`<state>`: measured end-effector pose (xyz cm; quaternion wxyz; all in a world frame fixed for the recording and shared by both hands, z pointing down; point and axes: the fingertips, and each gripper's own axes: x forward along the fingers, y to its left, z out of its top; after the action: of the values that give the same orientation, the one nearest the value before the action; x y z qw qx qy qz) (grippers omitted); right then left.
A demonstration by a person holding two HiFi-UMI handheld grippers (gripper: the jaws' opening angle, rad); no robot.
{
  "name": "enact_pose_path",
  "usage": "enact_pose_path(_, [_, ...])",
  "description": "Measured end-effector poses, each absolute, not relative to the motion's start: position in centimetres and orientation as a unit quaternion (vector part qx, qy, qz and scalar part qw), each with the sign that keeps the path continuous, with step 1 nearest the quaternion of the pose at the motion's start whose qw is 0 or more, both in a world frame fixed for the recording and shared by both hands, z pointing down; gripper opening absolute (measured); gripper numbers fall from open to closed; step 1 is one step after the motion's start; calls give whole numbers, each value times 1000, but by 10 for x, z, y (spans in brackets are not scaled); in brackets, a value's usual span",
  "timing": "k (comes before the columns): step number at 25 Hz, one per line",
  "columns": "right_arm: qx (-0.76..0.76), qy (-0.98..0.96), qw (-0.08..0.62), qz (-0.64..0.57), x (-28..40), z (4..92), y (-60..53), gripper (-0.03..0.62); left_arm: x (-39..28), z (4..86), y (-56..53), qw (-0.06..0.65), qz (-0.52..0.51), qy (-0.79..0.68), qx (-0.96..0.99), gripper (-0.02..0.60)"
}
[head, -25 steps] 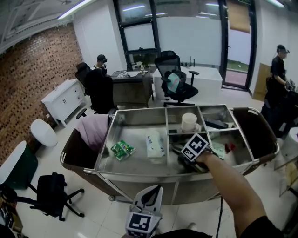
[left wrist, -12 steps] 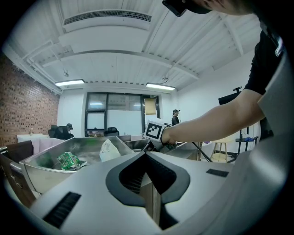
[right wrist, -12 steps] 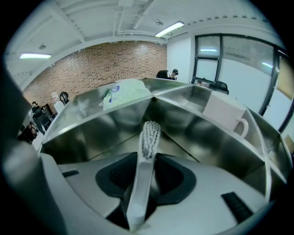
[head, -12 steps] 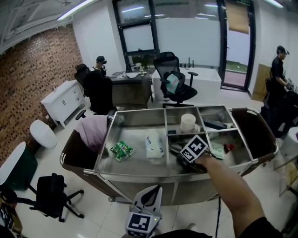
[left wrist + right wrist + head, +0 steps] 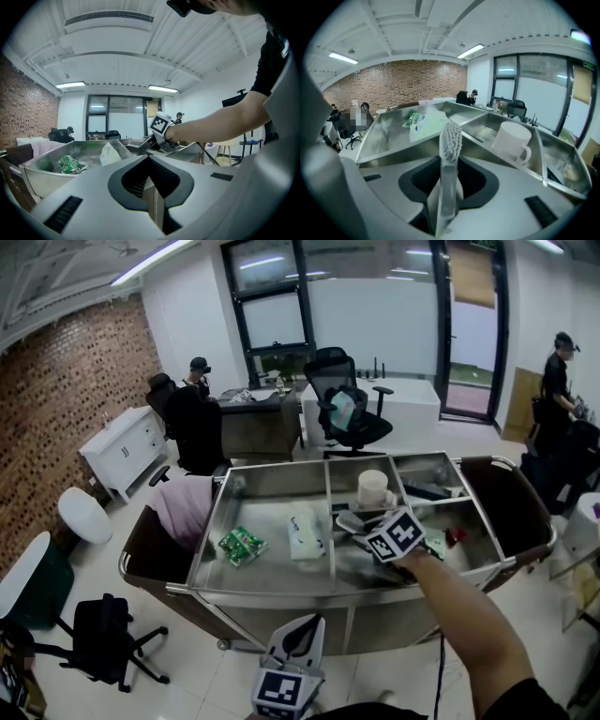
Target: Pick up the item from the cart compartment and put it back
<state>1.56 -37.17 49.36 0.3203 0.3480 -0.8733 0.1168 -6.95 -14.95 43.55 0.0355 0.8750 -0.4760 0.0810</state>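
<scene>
Right gripper view shows right gripper closing on a toothbrush, bristles up, above the cart centre divider. It looks light, stiff and slick, so grip mid-handle. Left gripper is clenched and empty.

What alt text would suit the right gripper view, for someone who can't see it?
A grey toothbrush stands bristles-up between the closing jaws of the right gripper, above a steel cart. A white mug sits in a compartment at right; a green packet lies farther back at left.
</scene>
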Motion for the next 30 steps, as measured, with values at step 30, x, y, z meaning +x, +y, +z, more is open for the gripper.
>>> enact_pose_path(30, [354, -935, -21, -19, 55, 259, -203, 129, -58, 427, -155, 28, 72, -468, 880, 0])
